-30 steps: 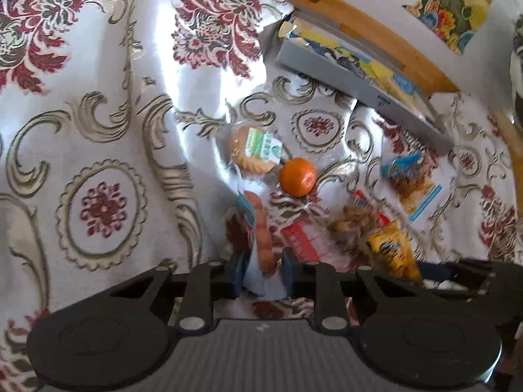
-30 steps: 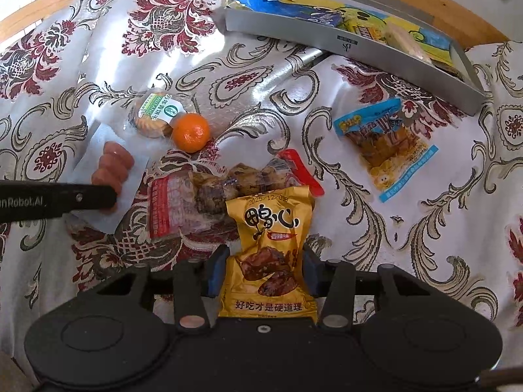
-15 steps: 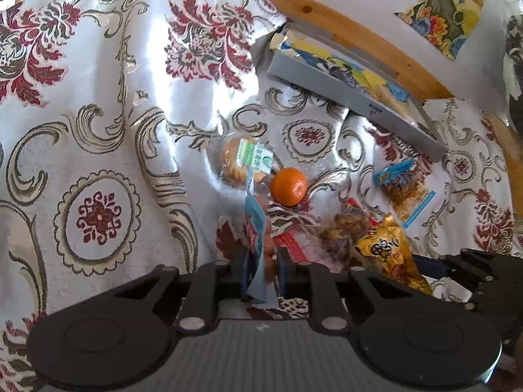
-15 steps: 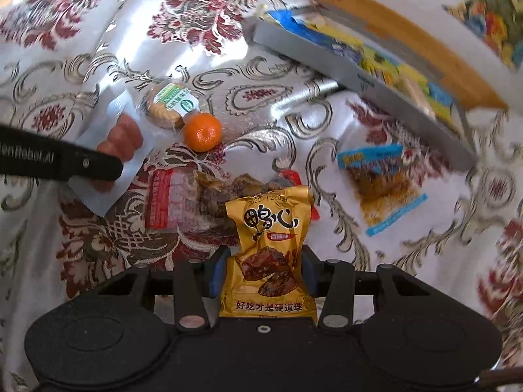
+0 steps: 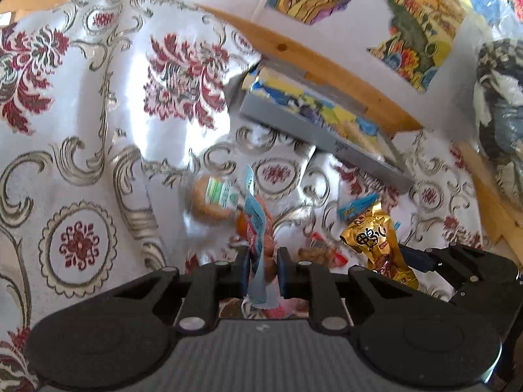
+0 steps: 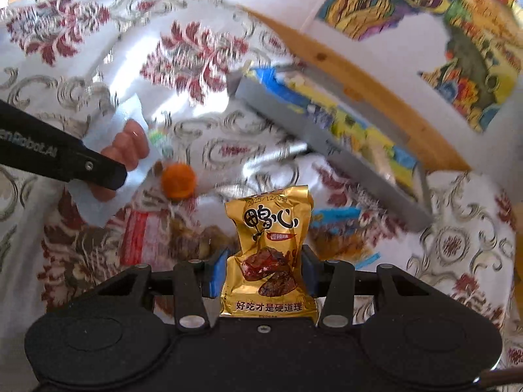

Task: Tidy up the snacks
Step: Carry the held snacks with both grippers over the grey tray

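Table w/ shiny white cloth (image 5: 81, 124), red floral + grey scroll print, wooden edge (image 5: 294, 52) along the far side; white wall behind w/ colourful pictures (image 5: 421, 29). Grey tray (image 5: 313, 134) sits at the far edge, yellow/blue packets inside.

Left gripper (image 5: 263, 269) clamped on a sausage packet (image 5: 258, 228), clear/blue wrapper standing edge-on between the fingers. Right gripper (image 6: 261, 271) clamped on a gold duck-heart pouch (image 6: 269, 245), upright, blue pads pressing both sides.

On the cloth: round biscuit pack (image 5: 212, 201) w/ green label, tangerine (image 6: 178, 179) just beside it, red-ended clear snack bag (image 6: 153, 238) nearer, blue-edged snack bag (image 6: 340, 228) near the tray; most of these blurred.

Vs 0.5 s ago: both packs now lifted clear of the cloth, cams tilted up so wall + pictures fill far more of the view. Sausage packet was flat-ish before, now turned on edge. Gold pouch sits higher in left view. Loose snacks haven't shifted.
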Available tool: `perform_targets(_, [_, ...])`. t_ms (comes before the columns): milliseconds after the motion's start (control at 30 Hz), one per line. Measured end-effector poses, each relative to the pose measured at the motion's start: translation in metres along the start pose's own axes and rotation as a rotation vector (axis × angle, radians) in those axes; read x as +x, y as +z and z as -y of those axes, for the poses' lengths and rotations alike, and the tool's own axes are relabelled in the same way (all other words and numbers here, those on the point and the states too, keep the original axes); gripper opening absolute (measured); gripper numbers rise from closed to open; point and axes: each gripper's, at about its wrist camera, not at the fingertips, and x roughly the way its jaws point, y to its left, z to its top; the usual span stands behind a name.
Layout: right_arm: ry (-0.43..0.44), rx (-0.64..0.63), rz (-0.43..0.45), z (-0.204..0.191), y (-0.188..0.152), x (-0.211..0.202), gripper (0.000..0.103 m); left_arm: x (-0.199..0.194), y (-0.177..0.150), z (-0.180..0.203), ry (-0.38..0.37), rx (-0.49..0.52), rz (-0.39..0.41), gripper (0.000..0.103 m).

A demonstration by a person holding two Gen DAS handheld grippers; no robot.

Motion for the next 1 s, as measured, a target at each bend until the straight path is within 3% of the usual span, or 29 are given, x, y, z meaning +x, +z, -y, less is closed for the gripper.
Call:
perform_targets(367, [-0.017, -0.016, 0.210, 0.015, 0.016, -0.034, 0.047, -0.017, 0.010, 0.013, -0.015, 0.036, 0.093, 0.018])
perform_targets(567, [0.006, -0.053, 0.270, 0.029, 0.024, -0.034, 0.047, -0.012, 0.016, 0.017, 0.008, 0.039, 0.078, 0.018])
perform_targets(800, [0.015, -0.034, 0.331, 0.051, 0.034, -0.014, 0.047, 0.003, 0.042, 0.032, 0.036, 0.097, 0.088, 0.018])
perform_targets(1000, [-0.019, 0.089, 0.334, 0.096, 0.038, 0.027, 0.047, 0.036, 0.081, 0.056, 0.023, 0.094, 0.087, 0.018])
